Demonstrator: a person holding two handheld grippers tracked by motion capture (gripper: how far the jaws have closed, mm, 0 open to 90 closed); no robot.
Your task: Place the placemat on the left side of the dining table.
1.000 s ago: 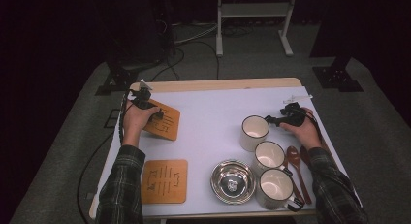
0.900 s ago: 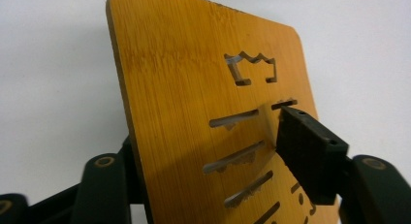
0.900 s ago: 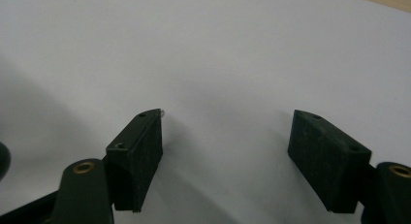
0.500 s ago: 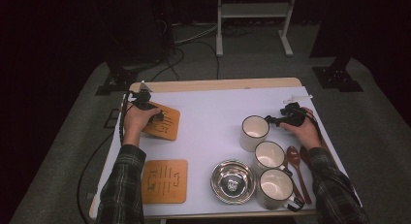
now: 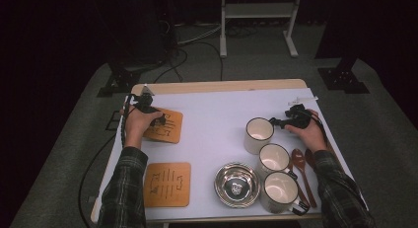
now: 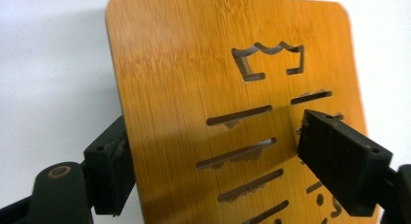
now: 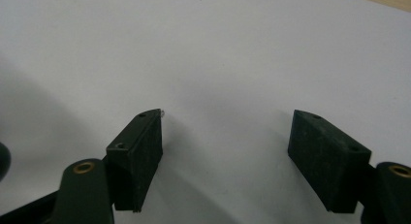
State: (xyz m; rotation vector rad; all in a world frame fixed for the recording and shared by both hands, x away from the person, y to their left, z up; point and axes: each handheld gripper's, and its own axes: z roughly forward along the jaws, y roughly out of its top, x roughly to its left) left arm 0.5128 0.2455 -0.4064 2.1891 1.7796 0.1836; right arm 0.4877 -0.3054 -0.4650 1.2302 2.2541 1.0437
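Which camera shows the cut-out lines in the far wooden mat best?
The left gripper view: the far wooden mat is close up, its slots and crown cut-out sharp. The high view shows it small, partly under the hand. The right gripper view looks at white tabletop.

Both forearms wear dark plaid flannel sleeves (image 5: pixel 123 188). The black two-jaw left gripper (image 6: pixel 213 161) has matte block pads (image 6: pixel 339 161), worn edges and a brass-ringed pivot; a black cable trails away. The matching black right gripper (image 7: pixel 225 156) shows brass-ringed pivots and small screw holes.
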